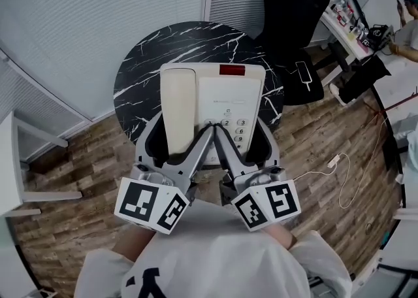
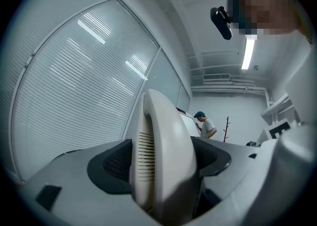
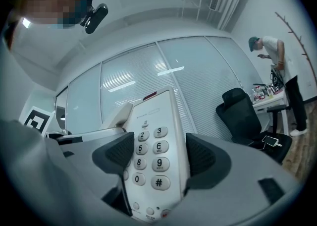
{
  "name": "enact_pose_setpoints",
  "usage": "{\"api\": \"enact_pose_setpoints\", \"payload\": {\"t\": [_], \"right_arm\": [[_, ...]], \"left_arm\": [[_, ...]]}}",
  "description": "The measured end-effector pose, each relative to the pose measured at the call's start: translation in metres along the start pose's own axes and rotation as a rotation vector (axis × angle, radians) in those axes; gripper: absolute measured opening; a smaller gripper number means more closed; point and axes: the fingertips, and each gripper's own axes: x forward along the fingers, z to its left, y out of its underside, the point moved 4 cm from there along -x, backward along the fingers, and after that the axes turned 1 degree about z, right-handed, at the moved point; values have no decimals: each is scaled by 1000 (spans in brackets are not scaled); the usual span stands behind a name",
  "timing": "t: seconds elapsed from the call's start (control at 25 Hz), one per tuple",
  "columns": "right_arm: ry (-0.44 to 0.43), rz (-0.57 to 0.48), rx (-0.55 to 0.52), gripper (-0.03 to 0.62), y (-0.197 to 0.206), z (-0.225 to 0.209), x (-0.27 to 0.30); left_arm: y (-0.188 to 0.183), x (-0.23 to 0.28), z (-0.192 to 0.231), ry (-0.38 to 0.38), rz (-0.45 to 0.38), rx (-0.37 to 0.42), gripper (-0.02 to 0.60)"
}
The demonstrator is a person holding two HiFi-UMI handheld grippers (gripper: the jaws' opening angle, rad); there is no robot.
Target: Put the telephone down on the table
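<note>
One round black marble bench (image 1: 150,61) stands on wood floor (image 1: 326,140) before glass walls hung with blinds, one black chair (image 1: 294,22) at 2 o'clock. One cream telephone (image 1: 228,94) hangs over the bench's 6 o'clock half between two tongs: left tongs (image 2: 166,158) clamp its handset (image 1: 179,107), right tongs (image 3: 159,155) clamp its keypad side.
</note>
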Motion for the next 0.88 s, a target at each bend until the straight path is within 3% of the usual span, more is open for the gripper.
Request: {"api": "enact_pose_setpoints", "payload": {"t": [0.44,0.88], "right_arm": [[40,-13,2,327,-6,-27,106],[85,-4,14,327,1,-41,176]], "left_arm": [[-22,89,69,35,14,6,370],[-30,143,123,64,49,-1,368]]}}
